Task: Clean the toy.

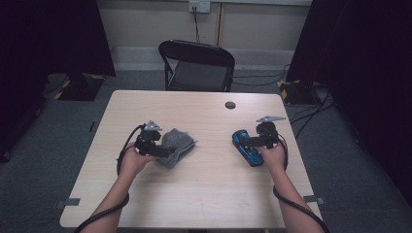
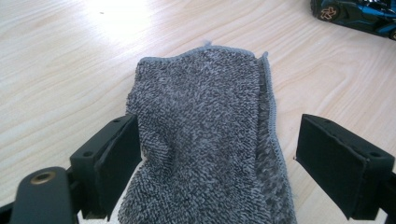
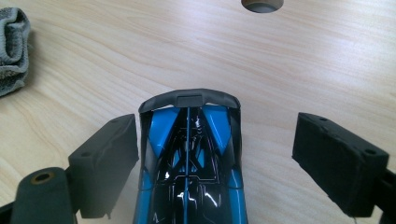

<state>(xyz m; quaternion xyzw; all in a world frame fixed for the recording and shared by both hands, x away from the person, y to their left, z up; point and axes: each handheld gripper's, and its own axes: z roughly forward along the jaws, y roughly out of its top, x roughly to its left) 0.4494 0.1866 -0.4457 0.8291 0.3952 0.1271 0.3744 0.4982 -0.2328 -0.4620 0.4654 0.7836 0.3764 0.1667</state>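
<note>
High view: both hand-held grippers (image 1: 167,151) (image 1: 241,141) wide, straddling cloth (image 1: 177,141), toy car (image 1: 247,148).

Toy car's (image 3: 187,177) near end beyond bottom edge

A folded cloth (image 1: 177,145) is laid on the left half of the tabletop (image 1: 204,189), and a toy car (image 1: 247,147) is set on the right half, well apart from it. The left claw (image 1: 167,151) is placed over the cloth's near-left edge; the right claw (image 1: 243,141) is held astride the car. A cable hole (image 1: 230,105) is found behind the car, and a chair (image 1: 197,65) is stood beyond the far edge.
</note>
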